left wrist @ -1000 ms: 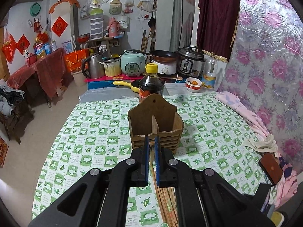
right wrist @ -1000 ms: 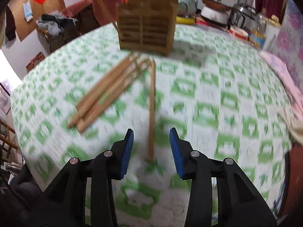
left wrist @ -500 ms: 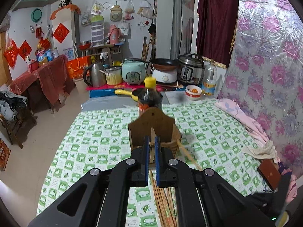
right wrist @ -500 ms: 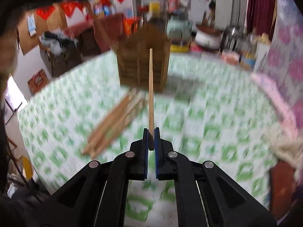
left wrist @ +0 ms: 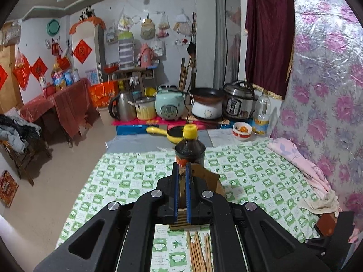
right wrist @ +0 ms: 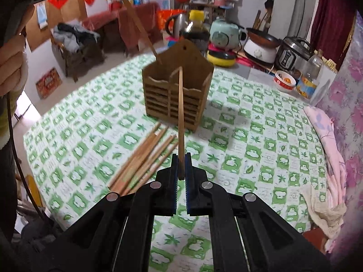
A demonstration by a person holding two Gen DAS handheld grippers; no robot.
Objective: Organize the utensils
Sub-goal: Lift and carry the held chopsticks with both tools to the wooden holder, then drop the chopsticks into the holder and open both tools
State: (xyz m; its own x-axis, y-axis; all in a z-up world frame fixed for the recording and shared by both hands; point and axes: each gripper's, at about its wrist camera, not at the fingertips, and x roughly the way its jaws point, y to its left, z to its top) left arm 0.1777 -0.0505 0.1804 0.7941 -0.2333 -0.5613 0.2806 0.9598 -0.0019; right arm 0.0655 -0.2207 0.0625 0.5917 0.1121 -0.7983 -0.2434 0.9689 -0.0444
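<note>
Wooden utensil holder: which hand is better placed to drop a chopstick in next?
Likely the right. The right gripper is shut on a chopstick aimed at the holder. Whether the left gripper holds one is unclear.

A slatted wooden utensil holder (right wrist: 178, 95) with a peaked back panel and two front compartments is standing upright on a green-and-white checked tablecloth, toward twelve o'clock in the right wrist view. One pale wooden chopstick (right wrist: 180, 122) is being held up off the cloth, its near end pinched at six o'clock and its tip pointing to twelve o'clock over the holder's centre divider, while a second chopstick (right wrist: 138, 26) is slanting down from eleven o'clock toward the holder's left compartment. A loose bundle of chopsticks (right wrist: 143, 161) is lying flat on the cloth just before the holder, fanning toward seven o'clock.
</note>
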